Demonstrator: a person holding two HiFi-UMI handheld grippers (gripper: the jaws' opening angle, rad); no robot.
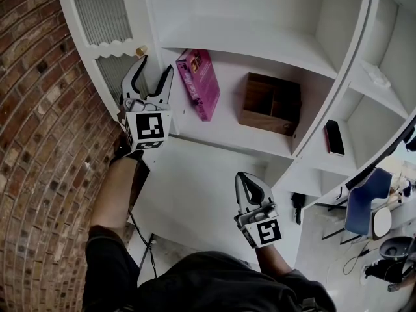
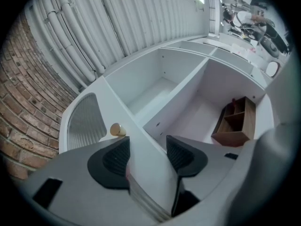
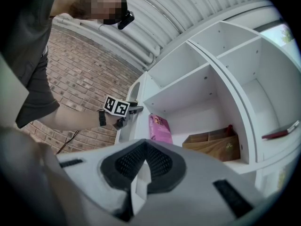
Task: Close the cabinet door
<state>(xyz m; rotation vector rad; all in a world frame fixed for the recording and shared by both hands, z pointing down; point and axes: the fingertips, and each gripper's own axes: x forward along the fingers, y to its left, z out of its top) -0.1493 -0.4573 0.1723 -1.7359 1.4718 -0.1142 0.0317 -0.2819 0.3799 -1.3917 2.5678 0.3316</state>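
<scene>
The white cabinet door (image 1: pixel 104 18) stands open at the left, with a ribbed glass panel (image 2: pixel 87 121) and a brass knob (image 1: pixel 141 49). My left gripper (image 1: pixel 149 77) straddles the door's free edge just below the knob. In the left gripper view the door edge (image 2: pixel 136 140) fills the gap between the two pads of that gripper (image 2: pixel 148 157), which is shut on it, and the knob (image 2: pixel 116 129) sits just left of the edge. My right gripper (image 1: pixel 249 182) hangs lower, in front of the cabinet, shut and holding nothing, as the right gripper view (image 3: pixel 146 159) also shows.
On the shelf (image 1: pixel 221 132) stand a pink box (image 1: pixel 200 83) and a wooden organiser (image 1: pixel 270 103). A dark flat object (image 1: pixel 334 137) lies in the compartment to the right. A brick wall (image 1: pixel 39 122) is close behind the door. A blue chair (image 1: pixel 364 210) stands at the far right.
</scene>
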